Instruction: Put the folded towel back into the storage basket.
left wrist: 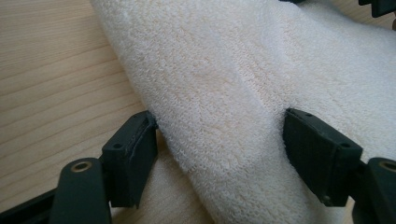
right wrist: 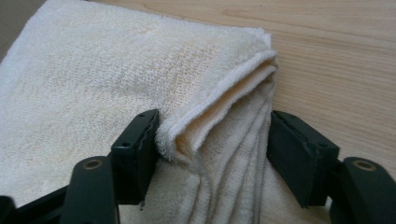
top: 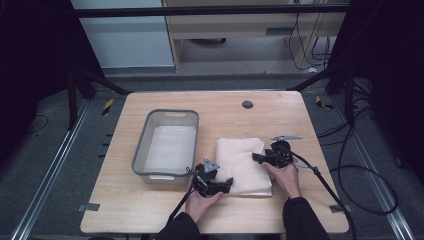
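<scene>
- Broadly, the bench (top: 150, 210) carries a grey tub (top: 142, 145) toward nine o'clock and a folded cream towel (top: 240, 162) just right of centre.
- Left gripper (top: 226, 184) sits at the towel's seven o'clock corner, jaws wide apart, straddling a raised fold without squeezing it.
- Right gripper (top: 256, 157) sits at the three o'clock edge, jaws partly open around the stacked layers, one pad touching them, no firm pinch yet.
- Judgement: catch every layer in each bite, close both together, then lift level so the fold doesn't spill open.
</scene>
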The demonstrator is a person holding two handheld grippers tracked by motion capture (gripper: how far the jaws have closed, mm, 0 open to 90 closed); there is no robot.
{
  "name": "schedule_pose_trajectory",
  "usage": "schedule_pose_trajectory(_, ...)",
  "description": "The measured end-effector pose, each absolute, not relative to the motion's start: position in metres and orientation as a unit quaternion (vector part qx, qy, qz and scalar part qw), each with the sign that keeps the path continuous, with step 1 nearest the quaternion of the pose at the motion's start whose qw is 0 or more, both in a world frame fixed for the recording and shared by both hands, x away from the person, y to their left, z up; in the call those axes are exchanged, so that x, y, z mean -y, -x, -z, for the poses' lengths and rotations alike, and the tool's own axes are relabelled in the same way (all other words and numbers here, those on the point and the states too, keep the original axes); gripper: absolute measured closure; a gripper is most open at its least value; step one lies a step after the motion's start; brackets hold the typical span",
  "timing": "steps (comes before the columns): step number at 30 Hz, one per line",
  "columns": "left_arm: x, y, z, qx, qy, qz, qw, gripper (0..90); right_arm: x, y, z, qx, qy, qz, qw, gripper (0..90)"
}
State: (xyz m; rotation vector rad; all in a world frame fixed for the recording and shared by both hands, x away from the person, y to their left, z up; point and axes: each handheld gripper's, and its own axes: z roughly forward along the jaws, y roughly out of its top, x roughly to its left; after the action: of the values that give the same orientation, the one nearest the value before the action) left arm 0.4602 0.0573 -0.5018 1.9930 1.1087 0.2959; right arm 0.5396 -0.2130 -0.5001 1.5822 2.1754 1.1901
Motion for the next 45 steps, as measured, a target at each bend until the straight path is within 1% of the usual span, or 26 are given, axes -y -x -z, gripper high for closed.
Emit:
schedule_pose_trajectory(1, -0.057, -0.46, 0.502, -0.44, -0.791, -0.117, 0.409, 25.7, 0.213, -0.54, 0.5, -0.736, -0.535, -0.403, 0.1, 35.4)
schedule_pose_trajectory(3, -0.057, -0.461, 0.503, -0.44, -0.79, -0.113, 0.411, 25.8, 0.213, -0.539, 0.5, -0.734, -0.537, -0.404, 0.093, 39.1)
schedule_pose_trajectory(9, -0.056, -0.462, 0.505, -0.439, -0.789, -0.106, 0.415, 26.0, 0.213, -0.54, 0.5, -0.734, -0.537, -0.408, 0.083, 44.4)
schedule_pose_trajectory(11, -0.057, -0.462, 0.505, -0.438, -0.789, -0.101, 0.418, 28.5, 0.213, -0.54, 0.5, -0.732, -0.538, -0.41, 0.078, 47.1)
schedule_pose_trajectory(13, -0.057, -0.461, 0.505, -0.439, -0.788, -0.1, 0.42, 30.2, 0.213, -0.54, 0.5, -0.731, -0.539, -0.413, 0.069, 52.0)
schedule_pose_trajectory(15, -0.056, -0.461, 0.505, -0.438, -0.788, -0.1, 0.42, 30.5, 0.213, -0.54, 0.5, -0.73, -0.54, -0.414, 0.065, 53.3)
schedule_pose_trajectory(16, -0.057, -0.462, 0.505, -0.437, -0.789, -0.097, 0.421, 31.8, 0.213, -0.54, 0.499, -0.729, -0.54, -0.416, 0.059, 56.1)
schedule_pose_trajectory(18, -0.057, -0.462, 0.505, -0.437, -0.789, -0.093, 0.422, 33.1, 0.212, -0.54, 0.499, -0.729, -0.54, -0.417, 0.057, 57.2)
schedule_pose_trajectory(19, -0.057, -0.462, 0.505, -0.437, -0.789, -0.092, 0.423, 34.1, 0.212, -0.54, 0.499, -0.728, -0.54, -0.419, 0.052, 59.5)
schedule_pose_trajectory(21, -0.057, -0.462, 0.504, -0.437, -0.789, -0.087, 0.424, 35.3, 0.212, -0.54, 0.499, -0.728, -0.541, -0.419, 0.05, 60.2)
schedule_pose_trajectory(22, -0.057, -0.462, 0.504, -0.437, -0.788, -0.085, 0.425, 37.6, 0.212, -0.54, 0.499, -0.727, -0.541, -0.419, 0.048, 61.8)
schedule_pose_trajectory(24, -0.057, -0.461, 0.504, -0.438, -0.787, -0.079, 0.428, 39.2, 0.213, -0.54, 0.499, -0.727, -0.542, -0.419, 0.047, 62.6)
schedule_pose_trajectory(27, -0.058, -0.459, 0.505, -0.44, -0.782, -0.073, 0.435, 45.5, 0.213, -0.541, 0.498, -0.727, -0.541, -0.42, 0.042, 65.6)
schedule_pose_trajectory(32, -0.057, -0.458, 0.502, -0.441, -0.781, -0.07, 0.438, 56.9, 0.214, -0.541, 0.497, -0.726, -0.54, -0.425, 0.038, 69.7)
schedule_pose_trajectory(33, -0.058, -0.459, 0.501, -0.441, -0.78, -0.064, 0.44, 61.2, 0.214, -0.541, 0.496, -0.725, -0.54, -0.426, 0.035, 71.2)
schedule_pose_trajectory(34, -0.058, -0.459, 0.501, -0.441, -0.78, -0.064, 0.44, 62.8, 0.214, -0.541, 0.496, -0.724, -0.541, -0.426, 0.035, 71.7)
schedule_pose_trajectory(35, -0.059, -0.458, 0.5, -0.441, -0.778, -0.059, 0.444, 62.8, 0.214, -0.541, 0.496, -0.724, -0.541, -0.426, 0.035, 71.7)
schedule_pose_trajectory(38, -0.061, -0.458, 0.498, -0.439, -0.775, -0.056, 0.45, 66.7, 0.215, -0.54, 0.492, -0.723, -0.541, -0.428, 0.035, 72.6)
schedule_pose_trajectory(42, -0.063, -0.457, 0.495, -0.434, -0.775, -0.053, 0.456, 67.4, 0.217, -0.536, 0.486, -0.72, -0.541, -0.433, 0.035, 72.7)
schedule_pose_trajectory(45, -0.064, -0.454, 0.492, -0.43, -0.774, -0.053, 0.462, 67.6, 0.218, -0.532, 0.478, -0.72, -0.534, -0.441, 0.045, 72.7)
